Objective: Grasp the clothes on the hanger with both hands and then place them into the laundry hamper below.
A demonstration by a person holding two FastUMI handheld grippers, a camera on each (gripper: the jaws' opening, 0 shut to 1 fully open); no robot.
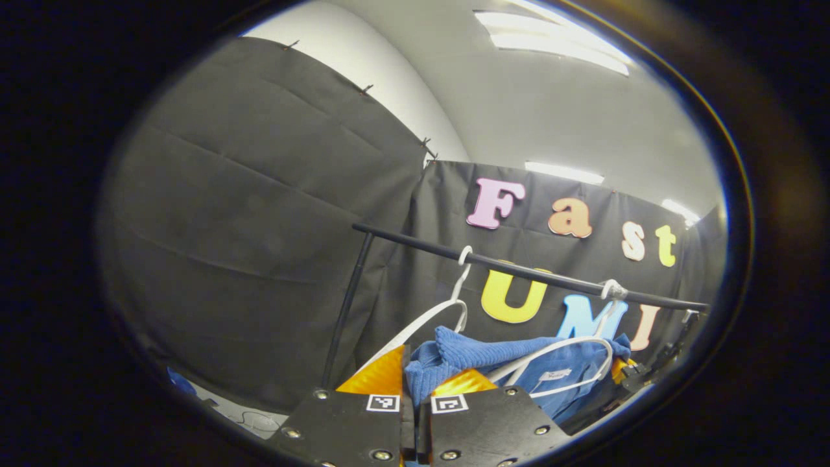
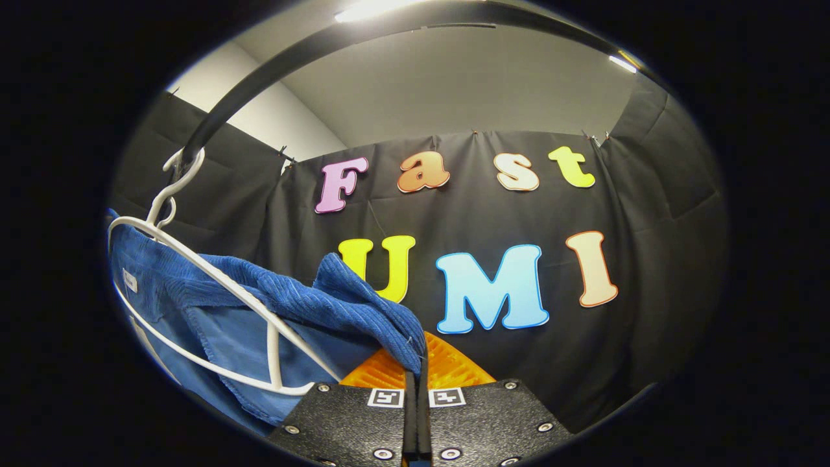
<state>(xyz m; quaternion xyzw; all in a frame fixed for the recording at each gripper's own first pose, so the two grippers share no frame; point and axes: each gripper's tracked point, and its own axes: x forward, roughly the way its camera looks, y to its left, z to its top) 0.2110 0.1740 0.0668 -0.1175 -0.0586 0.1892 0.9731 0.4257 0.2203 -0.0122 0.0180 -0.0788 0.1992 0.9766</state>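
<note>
Left gripper view: left gripper (image 1: 418,383) jaws clamp the blue corduroy shirt (image 1: 493,360) on its white hanger (image 1: 557,350); right gripper (image 2: 416,363) jaws pinch its near edge.

A ribbed blue garment (image 2: 285,295) is seen on a white hanger (image 2: 214,275). A black rail (image 1: 532,271) and a second white hanger (image 1: 428,318) are shown.
</note>
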